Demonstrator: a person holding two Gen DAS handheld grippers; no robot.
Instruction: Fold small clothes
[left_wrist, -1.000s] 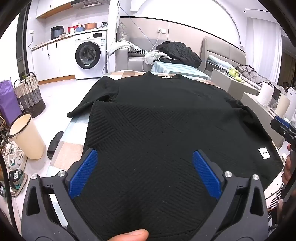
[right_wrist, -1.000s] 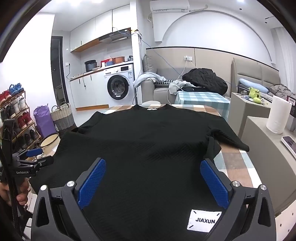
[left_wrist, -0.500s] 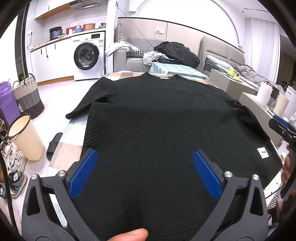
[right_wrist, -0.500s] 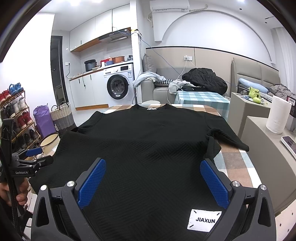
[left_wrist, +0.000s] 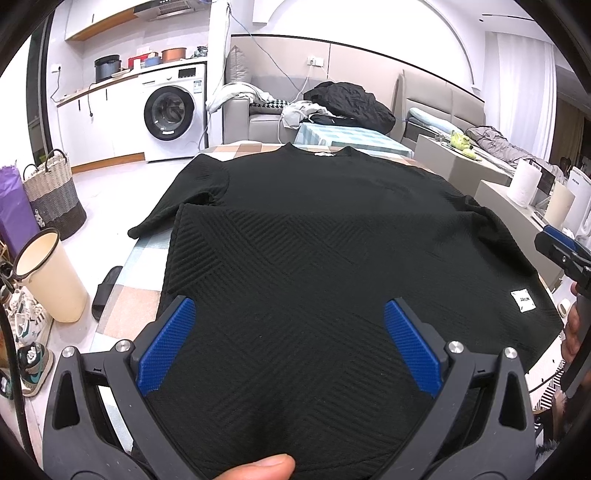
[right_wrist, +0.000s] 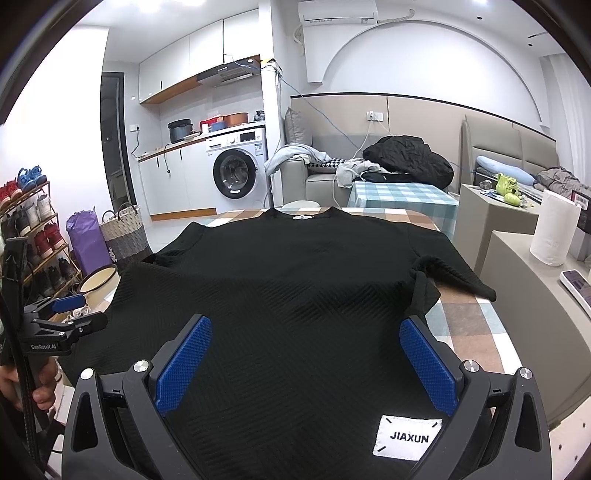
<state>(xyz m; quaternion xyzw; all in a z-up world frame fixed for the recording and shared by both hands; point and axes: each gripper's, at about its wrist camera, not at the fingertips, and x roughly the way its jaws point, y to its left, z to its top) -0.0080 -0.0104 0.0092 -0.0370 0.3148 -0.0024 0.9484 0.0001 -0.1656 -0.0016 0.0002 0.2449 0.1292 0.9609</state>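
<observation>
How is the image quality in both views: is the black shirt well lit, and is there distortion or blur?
Left wrist view: strong fisheye bending at the edges, dark corners; the black shirt is sharp, its weave visible; the curtain is overexposed. Right wrist view: same bending; the white label reads clearly; the shirt's far part loses texture in the dark.

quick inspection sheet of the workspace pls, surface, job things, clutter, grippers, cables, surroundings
surface: checked tablecloth, mostly covered.
job's things: black shirt spread flat, collar far, white label at near hem.
clutter: nothing seen on the cloth.
grippers: left gripper and right gripper open above the hem, holding nothing.
cables: blue cable along the wall.
surroundings: washing machine, sofa with dark jacket, paper towel roll, shoe rack.
</observation>
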